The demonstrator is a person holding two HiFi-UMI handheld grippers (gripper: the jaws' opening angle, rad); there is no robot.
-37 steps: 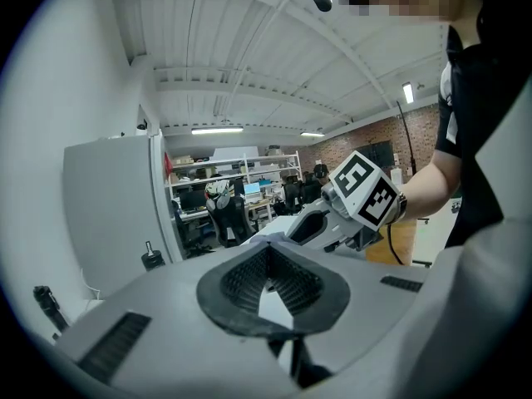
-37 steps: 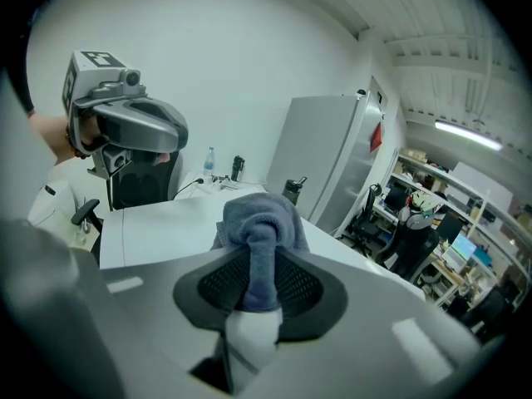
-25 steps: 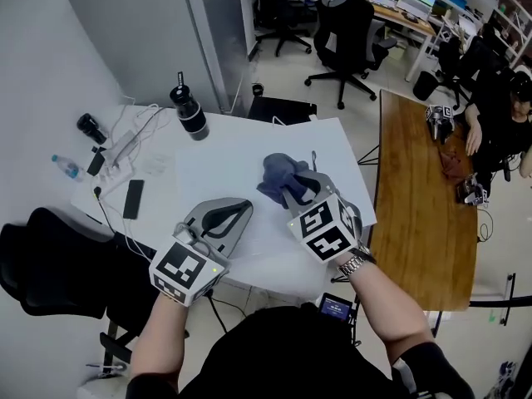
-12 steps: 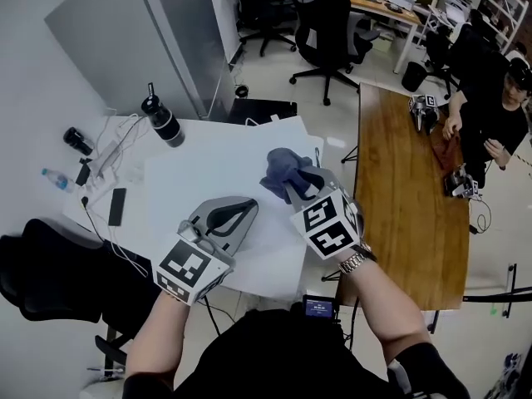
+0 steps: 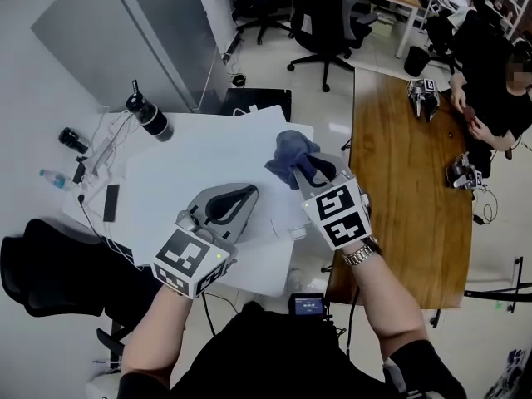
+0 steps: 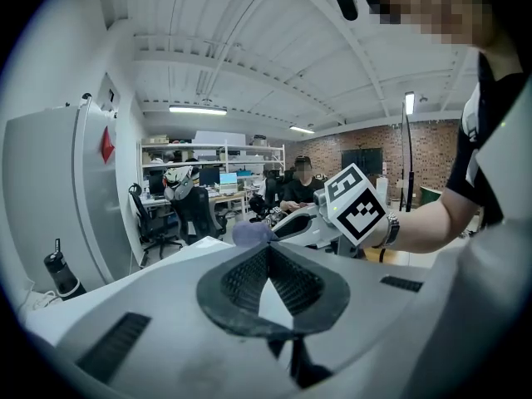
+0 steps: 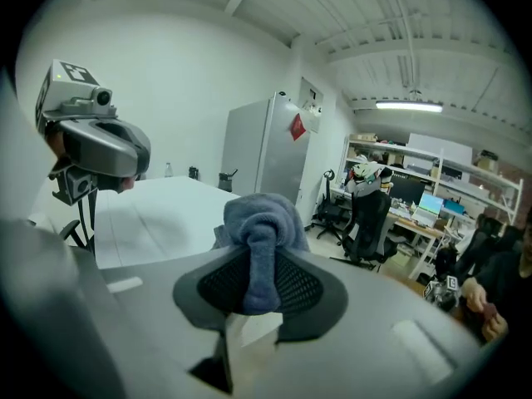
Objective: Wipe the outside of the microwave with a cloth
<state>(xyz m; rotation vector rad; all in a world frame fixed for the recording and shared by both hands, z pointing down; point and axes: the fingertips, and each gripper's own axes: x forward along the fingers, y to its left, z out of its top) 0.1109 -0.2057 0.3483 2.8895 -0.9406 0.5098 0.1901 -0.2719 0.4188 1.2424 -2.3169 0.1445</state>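
Note:
My right gripper is shut on a blue-grey cloth, which bunches up beyond the jaws over the right edge of the white table. In the right gripper view the cloth is pinched between the black pads and fills the gap of the right gripper. My left gripper is shut with nothing in it, held over the table's front part. Its closed jaws point toward the right gripper and the cloth. No microwave shows in any view.
A black bottle, a phone, a small water bottle and cables lie at the table's left. A tall grey cabinet stands behind. A wooden table with a seated person is at the right. A black chair is at the left.
Both grippers have moved across the table toward its right edge, the right one still carrying the cloth. Neither gripper's jaws have changed.

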